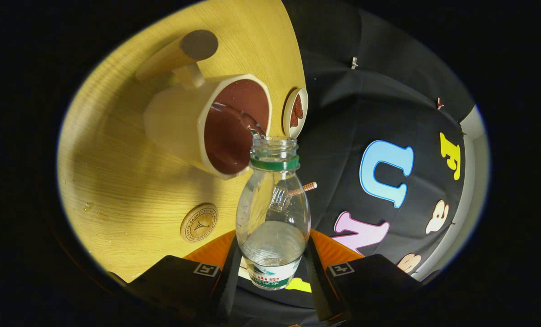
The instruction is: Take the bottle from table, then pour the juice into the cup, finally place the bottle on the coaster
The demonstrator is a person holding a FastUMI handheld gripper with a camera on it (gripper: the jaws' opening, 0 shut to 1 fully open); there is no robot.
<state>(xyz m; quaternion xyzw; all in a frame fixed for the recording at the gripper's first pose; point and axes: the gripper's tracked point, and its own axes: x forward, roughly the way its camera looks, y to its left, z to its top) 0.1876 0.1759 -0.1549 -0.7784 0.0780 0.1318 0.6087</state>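
The gripper (272,268) holds a clear plastic bottle with a green neck ring (272,213), one finger pressed against each side of its lower body, just above a label band. The bottle is uncapped and tipped forward, its open mouth at the rim of a cream ceramic cup with a dark reddish-brown inside (216,125). A thin clear stream of liquid (241,119) runs from the bottle's mouth over that rim and into the cup, while a pool of clear liquid sits in the lower part of the bottle, between the fingers. The cup stands on the pale yellow wood-grain tabletop (116,172), its handle on the side away from the bottle. Beyond the handle lies a round grey-brown coaster (199,44), well apart from the bottle. Just beside the cup, at the tabletop's edge, is a small white round dish with something brown in it (296,112). Nearer the gripper, to the left of the bottle, a small round wooden disc with a stamped emblem (199,222) lies flat on the tabletop. A few droplets (88,206) glint on the wood farther left.
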